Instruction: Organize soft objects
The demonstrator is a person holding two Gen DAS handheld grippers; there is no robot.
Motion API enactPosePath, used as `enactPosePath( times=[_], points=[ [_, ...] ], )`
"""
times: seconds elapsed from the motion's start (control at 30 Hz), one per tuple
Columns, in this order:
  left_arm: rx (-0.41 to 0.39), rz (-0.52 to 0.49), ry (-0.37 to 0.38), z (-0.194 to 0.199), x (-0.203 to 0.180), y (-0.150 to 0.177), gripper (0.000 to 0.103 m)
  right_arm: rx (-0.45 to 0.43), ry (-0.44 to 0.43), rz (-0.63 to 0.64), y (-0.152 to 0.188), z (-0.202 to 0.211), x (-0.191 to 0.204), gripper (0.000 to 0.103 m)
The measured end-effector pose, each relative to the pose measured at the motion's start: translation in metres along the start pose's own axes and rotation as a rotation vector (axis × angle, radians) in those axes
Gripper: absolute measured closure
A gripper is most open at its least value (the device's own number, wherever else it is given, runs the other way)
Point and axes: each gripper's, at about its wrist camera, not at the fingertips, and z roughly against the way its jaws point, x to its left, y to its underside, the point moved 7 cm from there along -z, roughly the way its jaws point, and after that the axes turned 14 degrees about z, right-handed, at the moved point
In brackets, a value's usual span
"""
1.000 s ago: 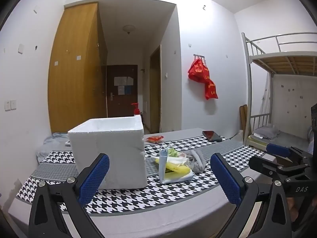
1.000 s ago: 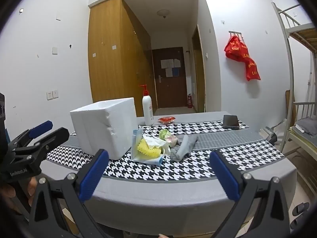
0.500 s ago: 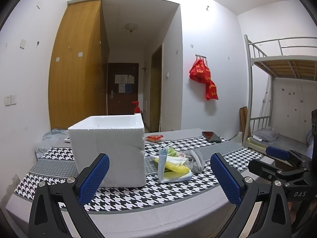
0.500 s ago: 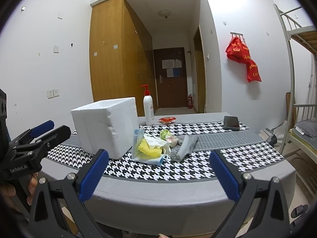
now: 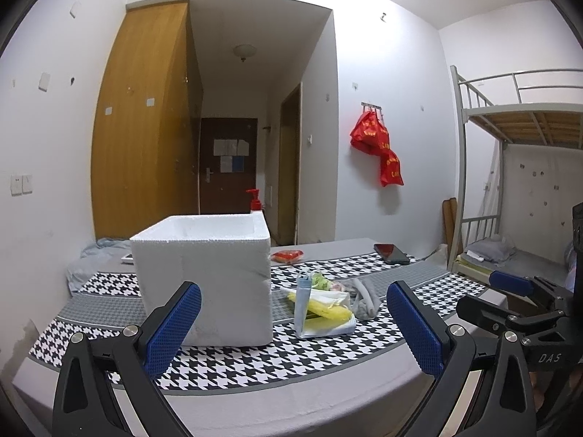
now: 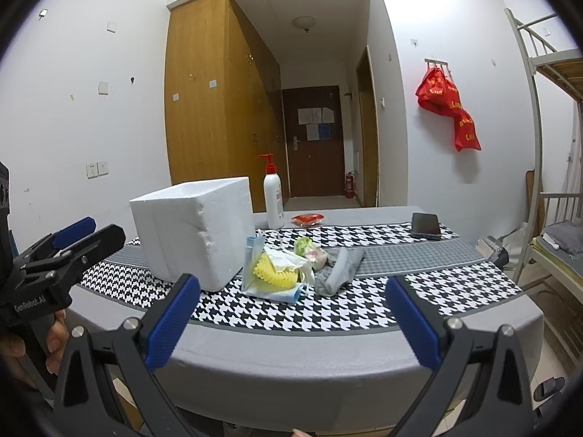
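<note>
Looking past my left gripper [image 5: 293,324], I see its blue pads spread wide with nothing between them, held short of the desk [image 5: 255,364]. My right gripper [image 6: 291,320] is likewise released and empty, hovering off the desk's near edge.

The white foam box [image 5: 204,276] is my landmark. It stands upright on the houndstooth cloth [image 6: 328,309], open at the top; from these low angles I cannot tell what, if anything, lies inside. Just right of the foam box sits the pile of soft things: a blue face mask [image 6: 255,255] propped up at the box side, a yellow bumpy sponge [image 6: 271,273] tucked against it, white tissue [image 6: 288,260] over that, and a grey rolled sock [image 6: 340,269] at the pile's far-right edge. Something green [image 6: 302,245] shows behind the tissue.

Behind the foam box stands a pump bottle [image 6: 273,196], with a red packet [image 6: 308,218] beside it. A phone [image 6: 425,225] lies well to the right.
</note>
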Motion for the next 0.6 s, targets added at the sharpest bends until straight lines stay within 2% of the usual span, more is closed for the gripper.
enactPosePath(
  times=[0.6],
  points=[
    [0.0,-0.003,-0.005,-0.0001,-0.0013,-0.0004,0.001,0.002,-0.001,0.001,-0.0004,-0.0008,0.0004,0.0]
  ],
)
